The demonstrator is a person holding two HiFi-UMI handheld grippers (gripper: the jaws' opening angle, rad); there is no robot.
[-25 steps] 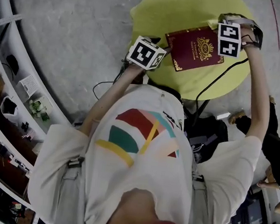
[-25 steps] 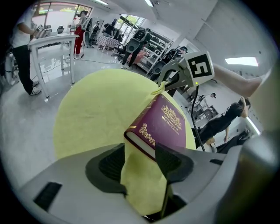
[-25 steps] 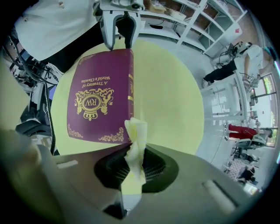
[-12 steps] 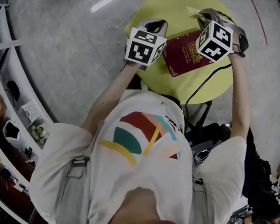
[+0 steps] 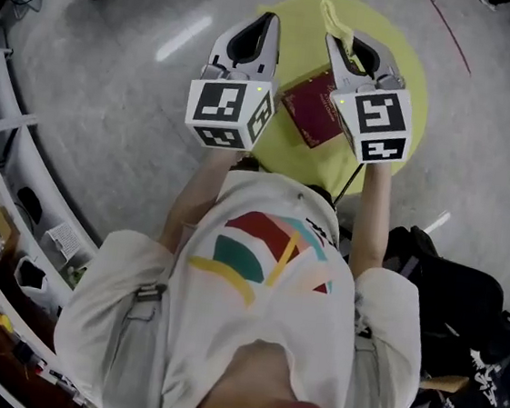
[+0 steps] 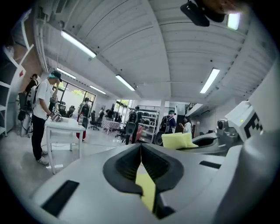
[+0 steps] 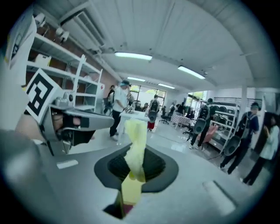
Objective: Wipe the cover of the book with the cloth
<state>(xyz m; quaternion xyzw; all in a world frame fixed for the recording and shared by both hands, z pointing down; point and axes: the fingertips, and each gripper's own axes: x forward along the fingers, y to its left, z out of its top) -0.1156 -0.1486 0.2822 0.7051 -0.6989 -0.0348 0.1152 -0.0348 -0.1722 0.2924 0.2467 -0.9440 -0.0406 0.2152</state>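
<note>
- Round yellow table (image 5: 411,79): it bears the book near its middle; its near edge is hidden behind the two grippers and the person's body, so what it stands on cannot be seen
- Dark red book (image 5: 309,113): it lies flat and shut on the table, cover up, set at a slant
  - Judged stiff-boarded and fairly light, with a smooth cover that may slide on the tabletop under a sideways stroke, so it is best steadied by pressing down on a bare corner
  - The right-hand edge is covered by the right gripper, and the gilt print is too small to read
- Left gripper (image 5: 269,19): it is held well above the table, to the left of the book
  - Its own view shows the jaws pressed together with nothing between them
  - The yellow glimpsed through the gap below the jaws is probably the table
- Right gripper (image 5: 333,41): it is held well above the book, its jaws pinching the cloth
- Yellow cloth (image 7: 136,144): a thin, limp strip, folded or twisted, standing up out of the jaws and seen from the head view as a small flag (image 5: 335,20)
  - Judged soft, very light and easily bunched, so only the free end can wipe
  - How much of it sits inside the grip is hidden, and its full spread cannot be told
  - A dark red sliver under the jaw gap may be the book
</note>
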